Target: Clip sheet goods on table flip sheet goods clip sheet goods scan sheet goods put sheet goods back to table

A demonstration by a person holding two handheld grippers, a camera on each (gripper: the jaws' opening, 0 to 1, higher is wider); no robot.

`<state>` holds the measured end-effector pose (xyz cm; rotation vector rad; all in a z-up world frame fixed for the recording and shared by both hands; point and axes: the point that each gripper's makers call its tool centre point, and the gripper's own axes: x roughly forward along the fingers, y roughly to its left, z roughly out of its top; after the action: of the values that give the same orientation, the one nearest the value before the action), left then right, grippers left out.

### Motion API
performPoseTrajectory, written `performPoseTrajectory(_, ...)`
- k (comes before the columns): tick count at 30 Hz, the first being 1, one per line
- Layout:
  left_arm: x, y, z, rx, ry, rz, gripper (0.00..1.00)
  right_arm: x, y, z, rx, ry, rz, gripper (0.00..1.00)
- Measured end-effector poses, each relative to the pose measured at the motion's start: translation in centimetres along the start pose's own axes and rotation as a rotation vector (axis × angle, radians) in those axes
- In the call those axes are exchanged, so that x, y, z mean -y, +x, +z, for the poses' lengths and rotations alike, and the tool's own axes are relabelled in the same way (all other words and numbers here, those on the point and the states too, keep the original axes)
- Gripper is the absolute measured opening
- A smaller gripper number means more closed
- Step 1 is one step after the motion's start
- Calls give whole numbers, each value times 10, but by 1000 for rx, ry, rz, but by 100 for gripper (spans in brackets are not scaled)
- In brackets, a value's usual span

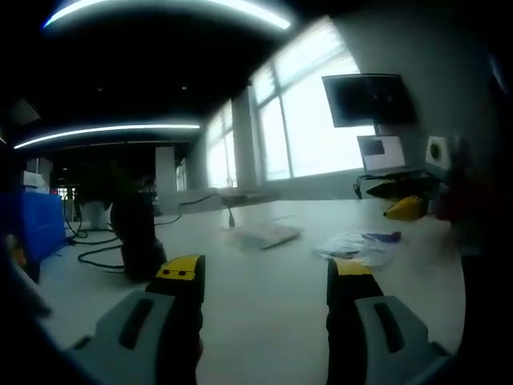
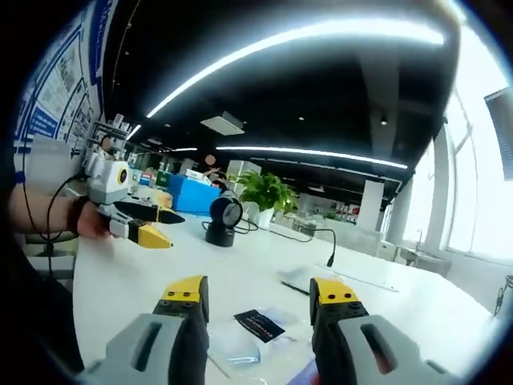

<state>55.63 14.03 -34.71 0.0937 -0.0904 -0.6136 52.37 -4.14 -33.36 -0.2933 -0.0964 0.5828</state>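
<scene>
We hold our right gripper (image 2: 258, 295) just above the clear packet of sheet goods (image 2: 258, 333) on the white table (image 2: 120, 277), jaws spread and empty. Our left gripper (image 1: 266, 273) is raised over bare tabletop, likewise spread and empty. The film looks thin and slippery, lying flat, so we risk the jaws skating over it or pinching only one crumpled edge.

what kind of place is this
Probably an open-plan office or lab: a long white table, ceiling strip lights, a wall monitor beside tall windows, and a potted plant farther back.
</scene>
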Motion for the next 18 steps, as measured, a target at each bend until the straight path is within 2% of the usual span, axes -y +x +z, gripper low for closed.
performPoseTrajectory(11,1,0,0,1,0,-3,54,-21,8,-10,-43,-61,22,46)
performPoseTrajectory(18,1,0,0,0,0,-4,54,-36,13,-23,-94,-142,43,46)
